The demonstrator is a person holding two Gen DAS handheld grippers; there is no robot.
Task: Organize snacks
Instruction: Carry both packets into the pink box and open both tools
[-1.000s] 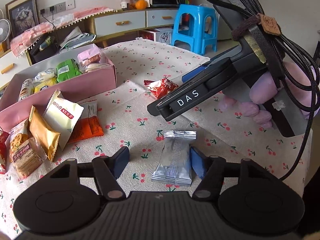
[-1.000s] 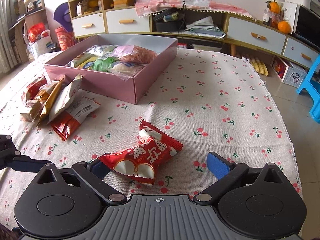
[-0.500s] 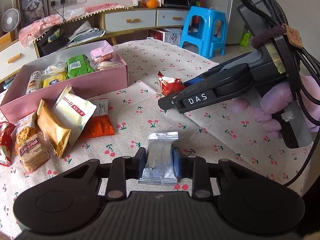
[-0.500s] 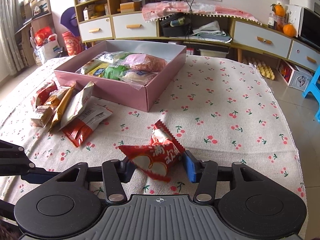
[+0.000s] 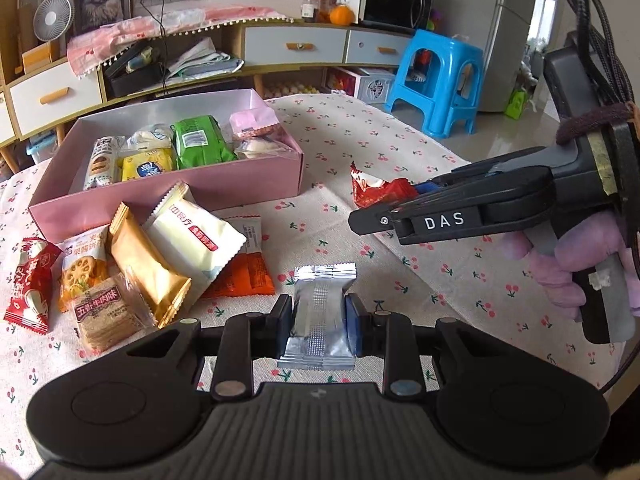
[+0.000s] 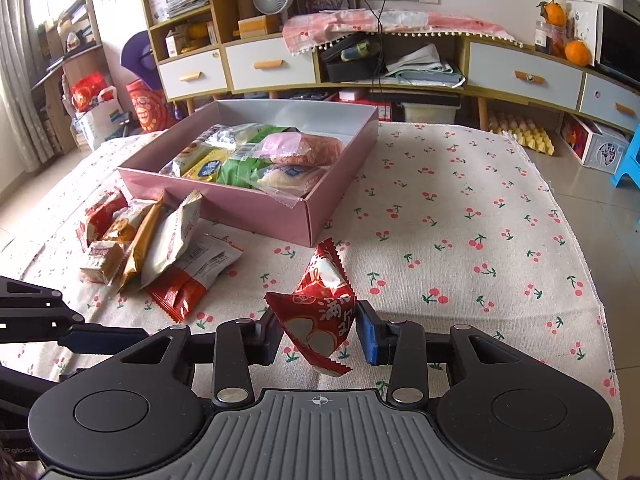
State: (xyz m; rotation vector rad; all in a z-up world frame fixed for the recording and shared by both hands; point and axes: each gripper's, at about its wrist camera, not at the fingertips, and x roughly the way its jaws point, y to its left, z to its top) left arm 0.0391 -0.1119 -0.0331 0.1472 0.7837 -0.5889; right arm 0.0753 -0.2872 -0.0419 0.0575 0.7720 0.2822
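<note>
My left gripper [image 5: 319, 322] is shut on a silver foil snack packet [image 5: 319, 316] and holds it above the cherry-print tablecloth. My right gripper [image 6: 318, 330] is shut on a red snack packet [image 6: 320, 312], lifted off the cloth; the packet also shows in the left wrist view [image 5: 378, 192]. The pink box [image 5: 244, 188] holds several snacks and stands ahead of both grippers; in the right wrist view [image 6: 256, 206] it lies ahead and left.
A pile of loose snack packets [image 5: 160, 260] lies in front of the box, left of my left gripper; it also shows in the right wrist view [image 6: 160, 248]. The table edge [image 6: 580, 248] runs on the right. A blue stool [image 5: 436, 80] stands beyond the table.
Both grippers have closed on their packets, the left on the silver one and the right on the red one, and lifted them off the cloth.
</note>
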